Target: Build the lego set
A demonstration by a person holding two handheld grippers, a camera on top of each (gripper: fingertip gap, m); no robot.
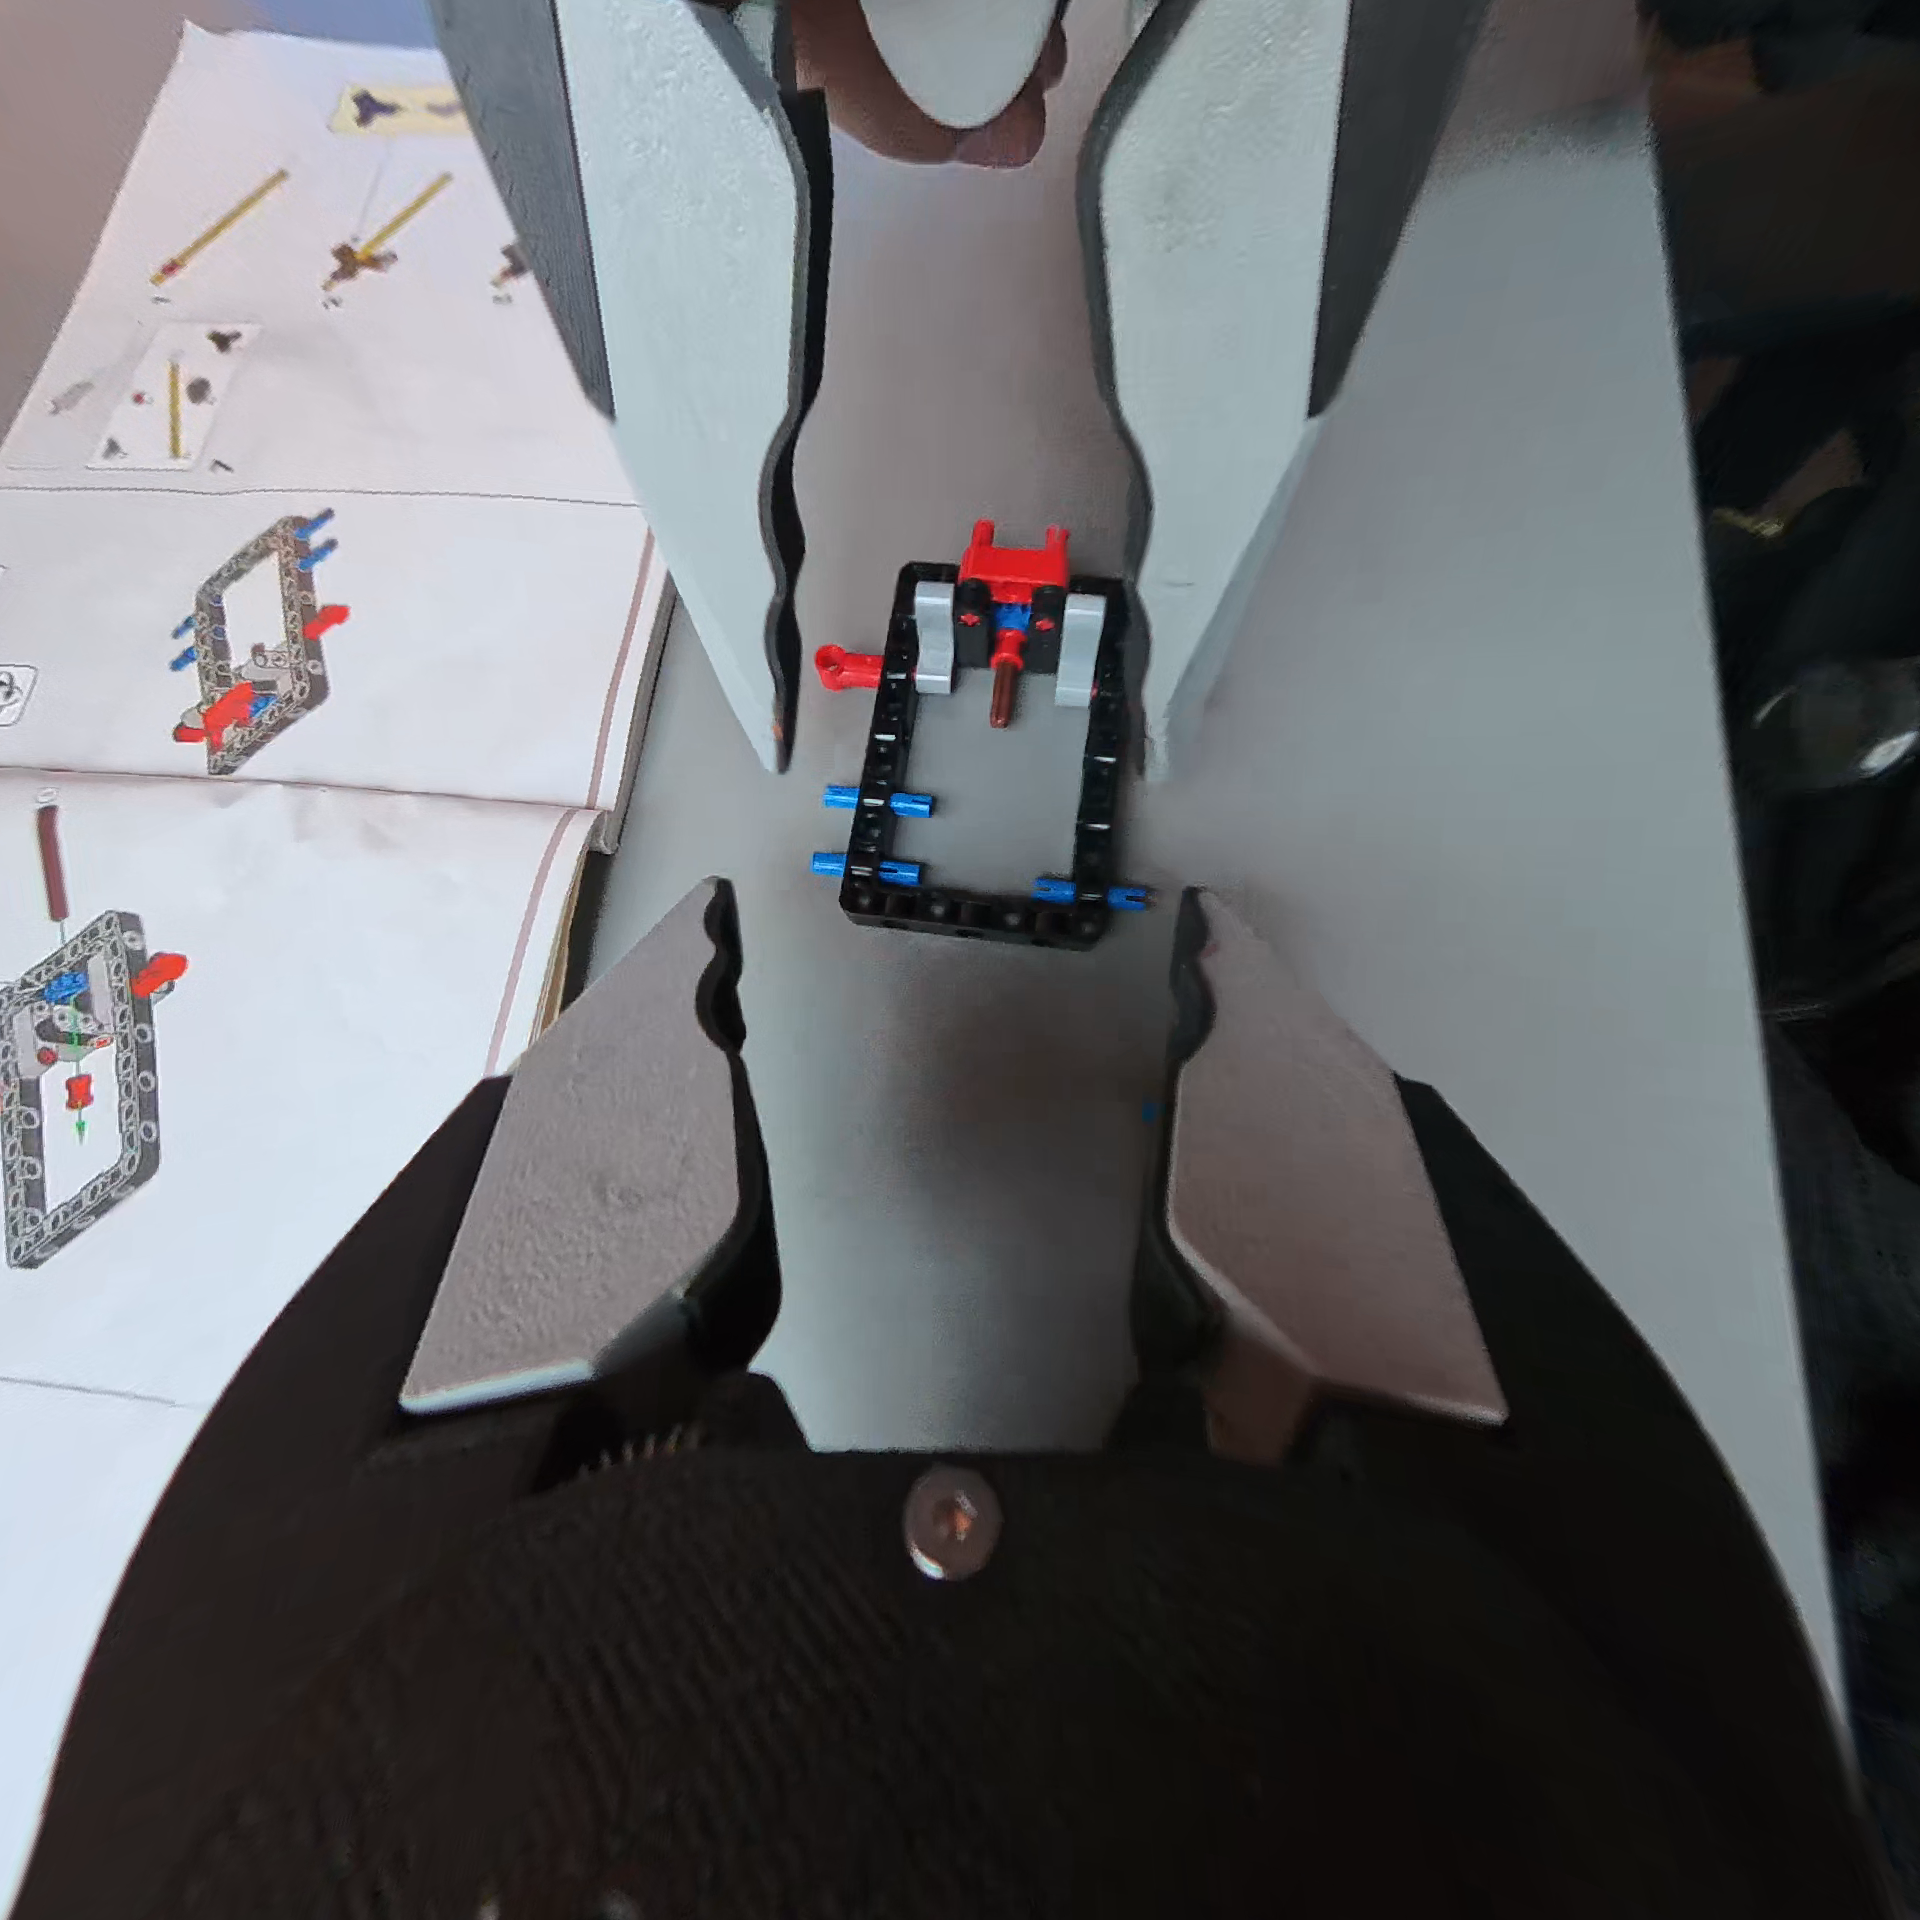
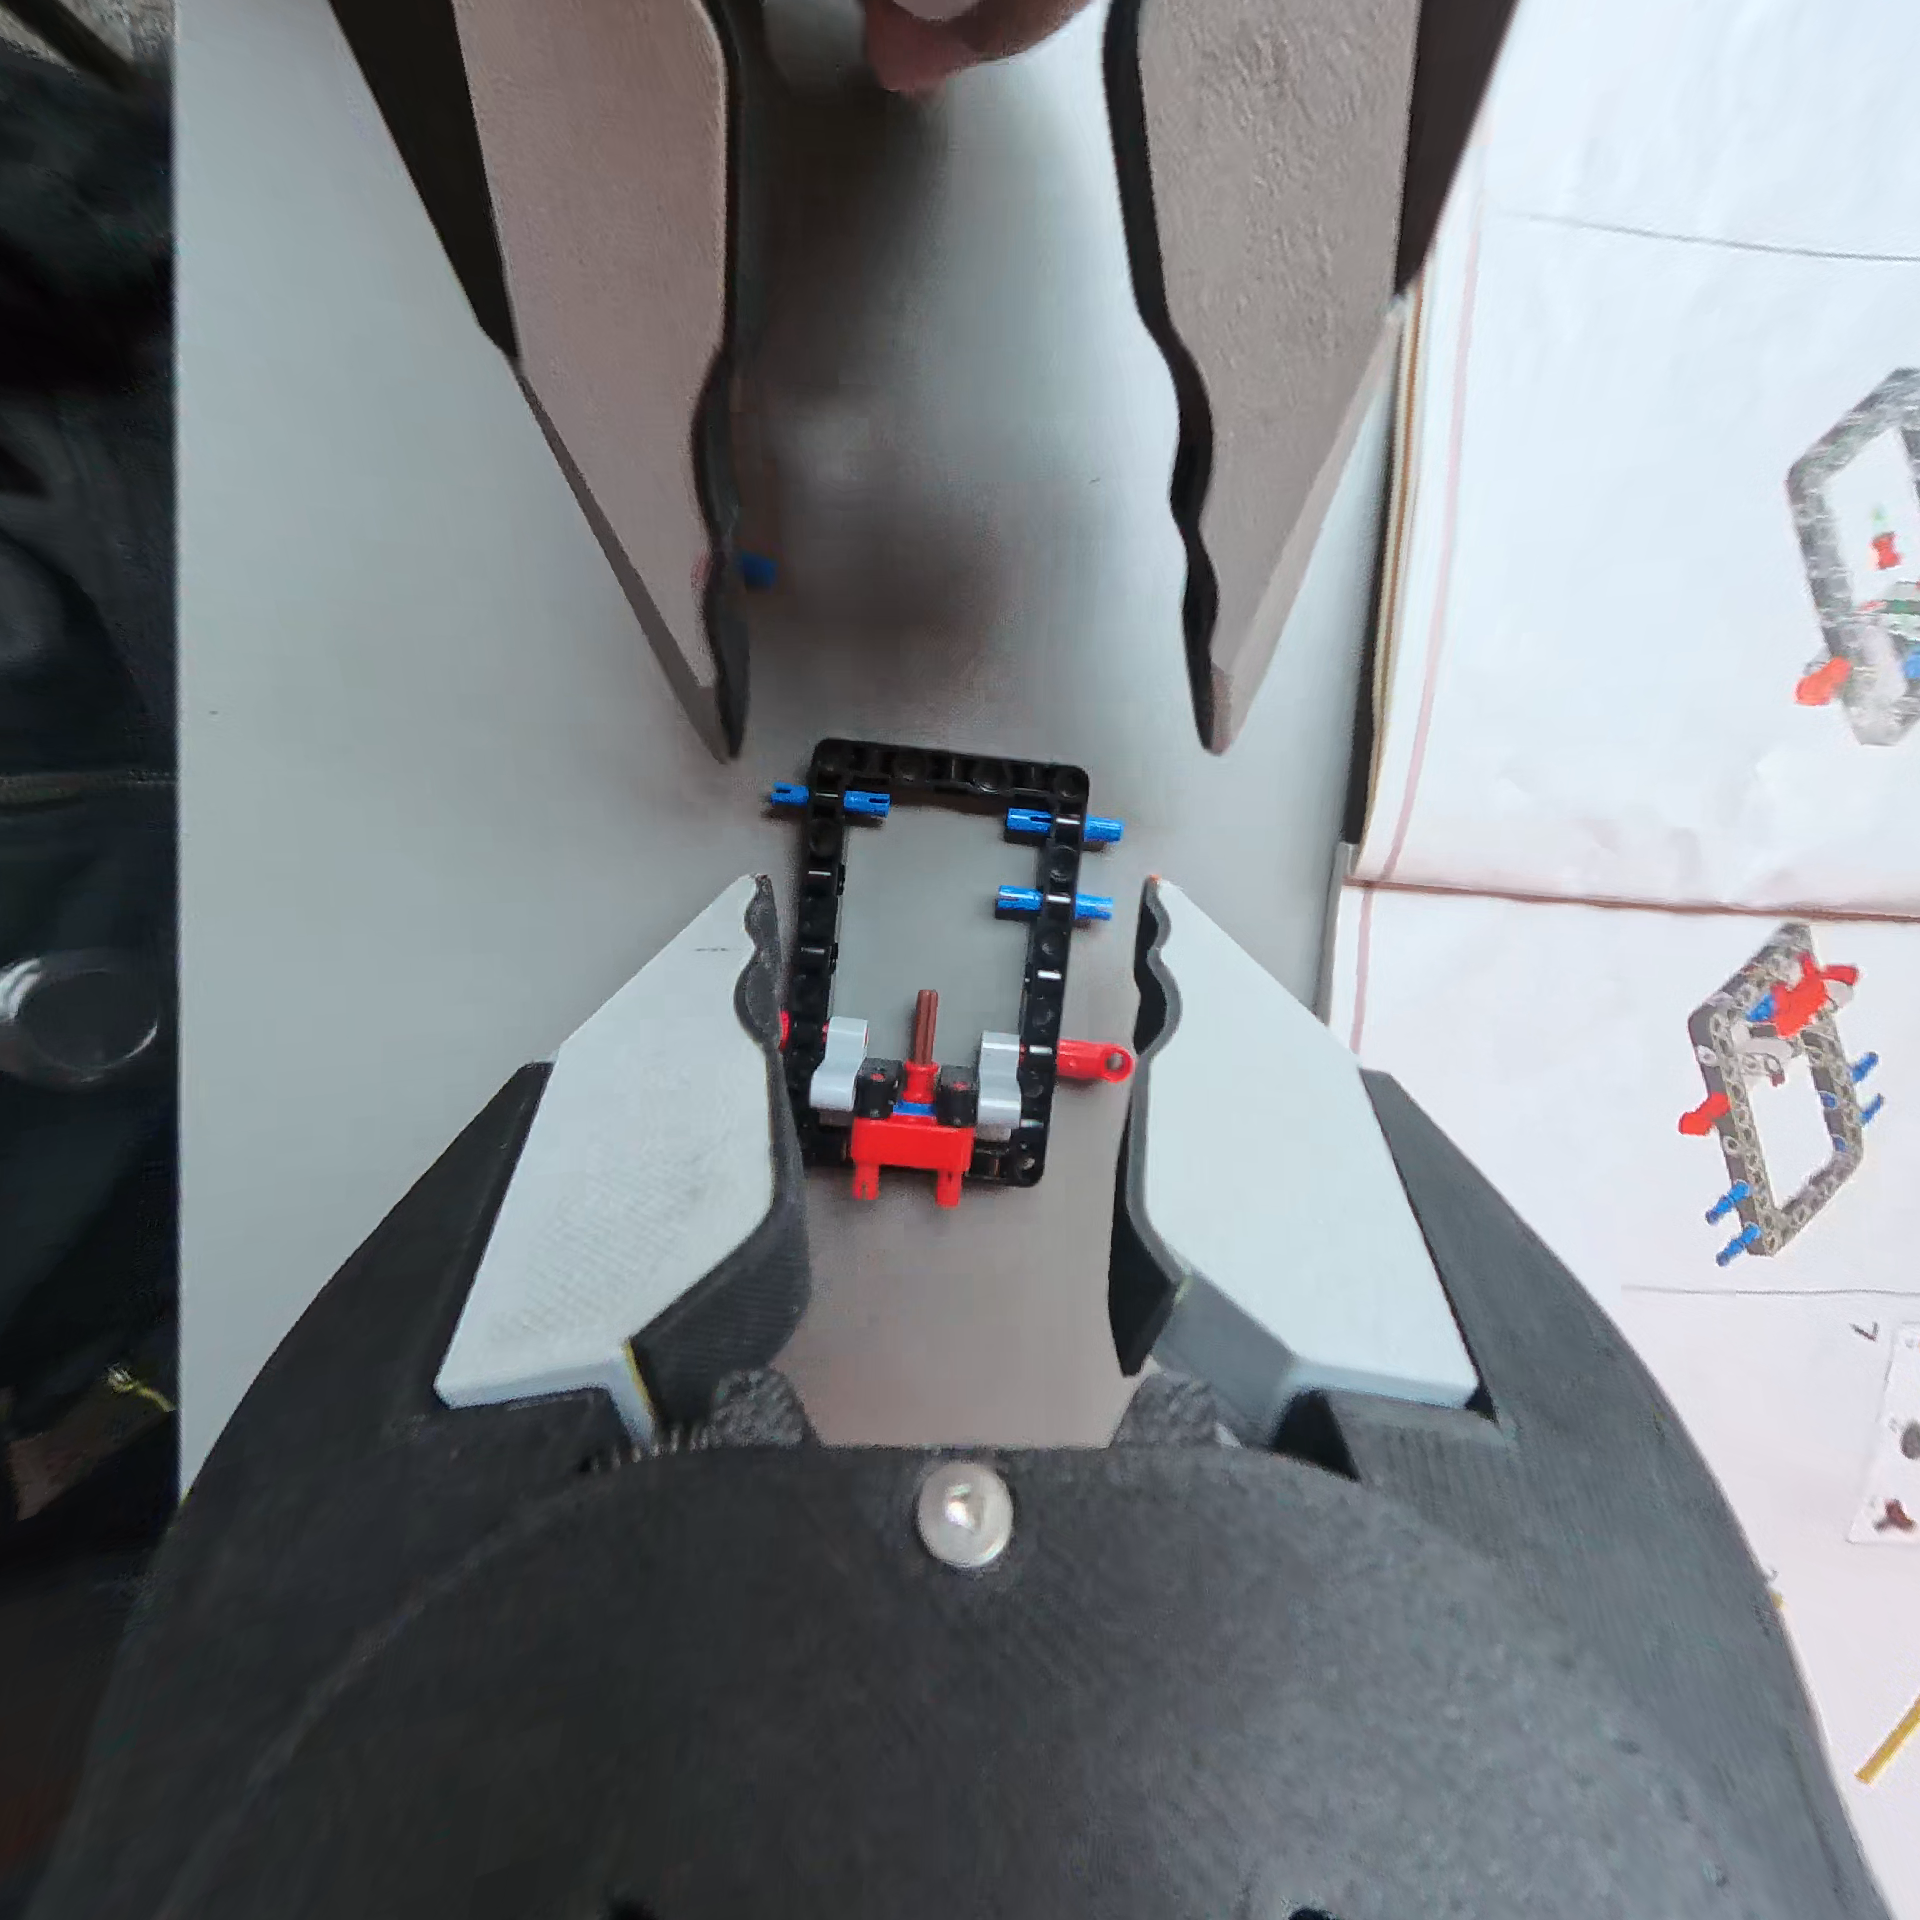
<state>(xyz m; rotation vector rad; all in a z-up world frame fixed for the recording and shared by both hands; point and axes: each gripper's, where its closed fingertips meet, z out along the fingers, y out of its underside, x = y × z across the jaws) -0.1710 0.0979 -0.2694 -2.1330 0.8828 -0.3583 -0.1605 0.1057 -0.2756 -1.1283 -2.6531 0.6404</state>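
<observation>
On the grey table [image 1: 935,1195], the black lego frame [image 2: 1044,966] lies flat between both tools, the right tool [image 2: 951,883] spread around its red-block end, the left tool [image 1: 956,894] spread and empty just short of the other end. Closing unevenly could skid the frame or snap off its protruding blue pins [image 1: 873,800].

frame [image 1: 982,758] flat on table [image 1: 1403,727] | between facing tongs | booklet [image 1: 312,644] left of frame

- One black rectangular frame [image 2: 940,961] lay on the table [image 2: 416,623].
- Three blue pins [image 2: 1057,904] crossed the frame.
- One loose blue pin [image 2: 756,567] lay beyond the frame.
- Two grey connectors [image 2: 842,1060] sat inside the frame.
- One open instruction booklet [image 2: 1662,623] lay beside the frame.
</observation>
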